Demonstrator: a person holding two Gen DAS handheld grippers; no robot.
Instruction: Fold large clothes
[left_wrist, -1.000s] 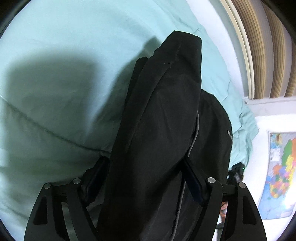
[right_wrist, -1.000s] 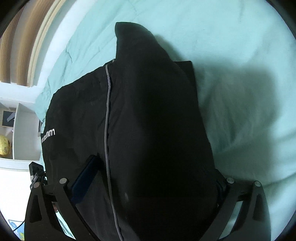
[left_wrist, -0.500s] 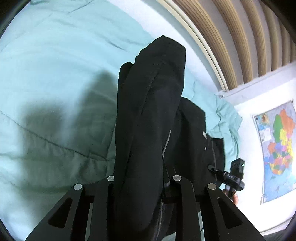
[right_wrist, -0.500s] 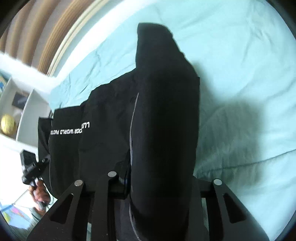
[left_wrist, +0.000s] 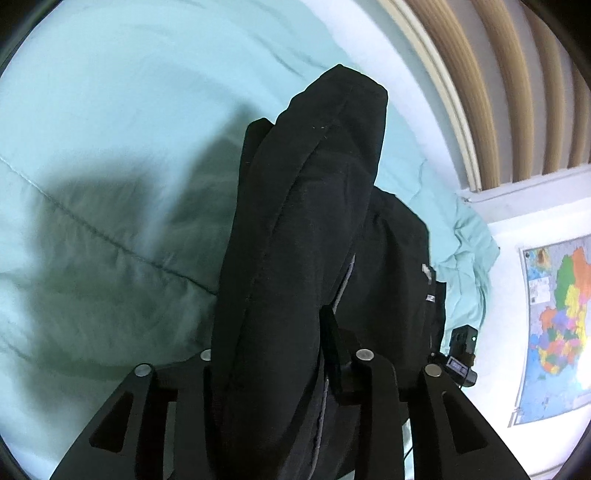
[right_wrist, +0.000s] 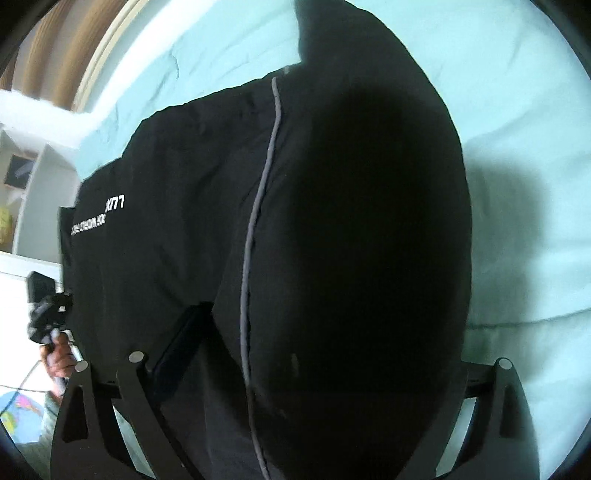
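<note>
Both grippers have just reopened around the black jacket (left_wrist: 306, 236): left gripper (left_wrist: 269, 332) narrow, right gripper (right_wrist: 332, 332) wide, likely regripping mid-fold over the teal bedding (left_wrist: 110, 110).

Both views are bent strongly by the fisheye lens, and dark vignetted corners are seen. Soft, even light is cast on the teal bedspread (left_wrist: 110, 110), where broad blurred shadows are thrown beside the black garment (right_wrist: 332, 221). The garment is rendered almost detailless. Glare is seen on the wall map (left_wrist: 561, 332); slight motion blur is noticed.
</note>
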